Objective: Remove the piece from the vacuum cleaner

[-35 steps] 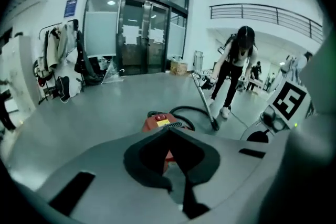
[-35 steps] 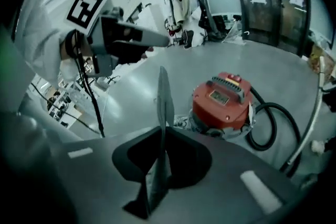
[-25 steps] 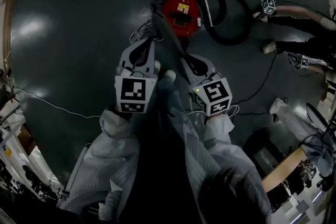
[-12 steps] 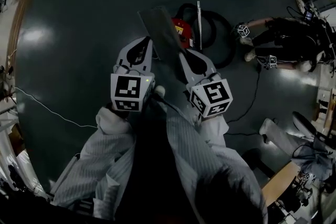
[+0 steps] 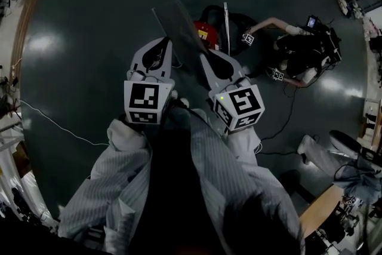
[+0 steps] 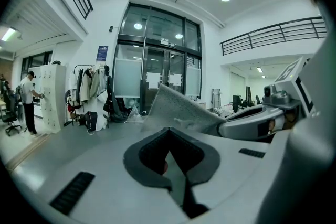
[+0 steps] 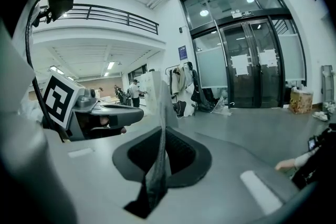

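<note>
Sleeves: striped sleeves carrying my two tools fill the bottom of the head view, both arms held out over the dark floor.
Left gripper: left gripper has its jaws pressed together on nothing. It rides just beside the piece, which I judge to be a guard in case the panel swings.
Right gripper: right gripper is clamped on the near end of the piece, and the thin sheet stands edge-on between its pads. I read the one-end pinch as the way to carry so flat a part clear.
Piece: piece, a flat grey panel, juts forward from the right gripper and slants away between my two tools, apart from the machine.
Vacuum cleaner: vacuum cleaner sits on the floor beyond, its red body half hidden behind the panel. Removal looks done to me, with only a set-down left.
Canister contents: I cannot see into the red body from here.
Wand and hose: a metal wand lies against the machine, and the black hose loops beside it.
Second person: a second person crouches just past the hose.
Cardboard box: a cardboard box stands by the glass doors, its contents out of sight.
</note>
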Action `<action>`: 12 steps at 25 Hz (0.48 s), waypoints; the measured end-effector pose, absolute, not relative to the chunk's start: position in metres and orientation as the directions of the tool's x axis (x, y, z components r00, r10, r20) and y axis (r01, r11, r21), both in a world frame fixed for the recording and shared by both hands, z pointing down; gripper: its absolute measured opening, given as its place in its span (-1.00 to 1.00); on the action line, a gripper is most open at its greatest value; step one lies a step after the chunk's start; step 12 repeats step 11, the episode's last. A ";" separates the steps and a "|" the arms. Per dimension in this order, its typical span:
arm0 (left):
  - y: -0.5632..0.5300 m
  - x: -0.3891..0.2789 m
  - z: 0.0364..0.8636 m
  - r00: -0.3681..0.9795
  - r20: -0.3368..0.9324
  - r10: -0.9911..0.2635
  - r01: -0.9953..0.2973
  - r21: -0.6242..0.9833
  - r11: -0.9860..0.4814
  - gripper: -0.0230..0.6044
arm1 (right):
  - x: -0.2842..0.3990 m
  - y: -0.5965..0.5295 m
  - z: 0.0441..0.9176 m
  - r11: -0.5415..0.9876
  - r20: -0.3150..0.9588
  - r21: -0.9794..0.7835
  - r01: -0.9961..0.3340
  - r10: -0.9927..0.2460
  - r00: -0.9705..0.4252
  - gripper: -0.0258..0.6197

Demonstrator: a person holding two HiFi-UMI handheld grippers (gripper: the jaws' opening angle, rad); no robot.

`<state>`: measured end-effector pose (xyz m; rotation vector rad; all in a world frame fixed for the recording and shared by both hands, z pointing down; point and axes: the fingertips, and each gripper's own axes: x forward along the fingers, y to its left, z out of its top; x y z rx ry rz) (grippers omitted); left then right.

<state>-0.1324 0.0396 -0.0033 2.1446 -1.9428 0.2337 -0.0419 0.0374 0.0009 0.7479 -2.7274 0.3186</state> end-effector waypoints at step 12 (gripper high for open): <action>0.048 -0.128 -0.011 0.107 0.259 -0.960 -0.994 0.063 -0.094 -0.91 | -0.034 0.045 -0.007 0.838 0.328 -0.106 -0.534 -0.478 -0.815 -0.85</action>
